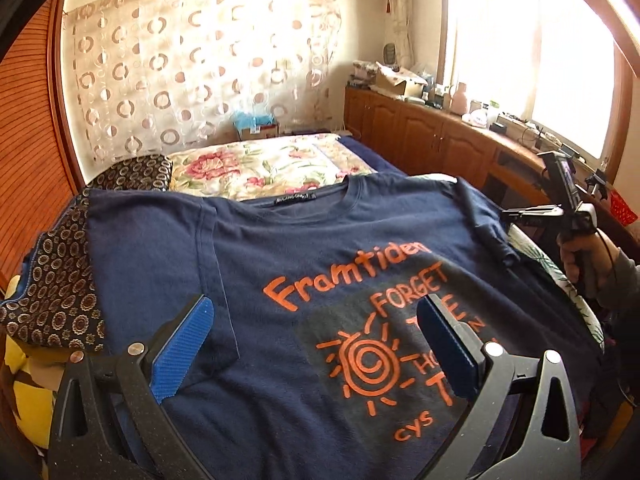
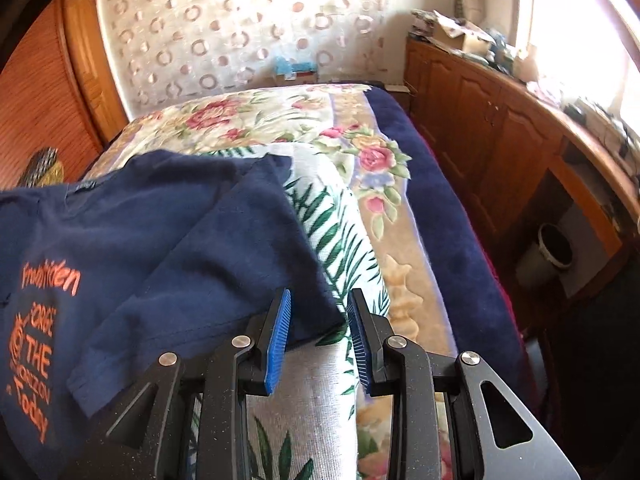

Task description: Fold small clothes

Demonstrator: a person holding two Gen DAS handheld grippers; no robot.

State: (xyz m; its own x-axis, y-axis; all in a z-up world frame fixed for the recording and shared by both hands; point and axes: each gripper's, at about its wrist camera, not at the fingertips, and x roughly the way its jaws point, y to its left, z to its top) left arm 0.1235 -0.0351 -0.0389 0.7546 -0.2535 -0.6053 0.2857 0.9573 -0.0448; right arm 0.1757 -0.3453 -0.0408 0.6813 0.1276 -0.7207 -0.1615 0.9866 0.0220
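Navy T-shirt spread on bed; left hand-held gripper wide open above, right hand-held gripper narrowly parted, empty, astride sleeve hem.

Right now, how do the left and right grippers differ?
The left gripper stands wide open, the right gripper only narrowly. The left hovers over the T-shirt's orange print with nothing between its pads; the right has the sleeve corner between its pads. Both have blue ribbed pads.
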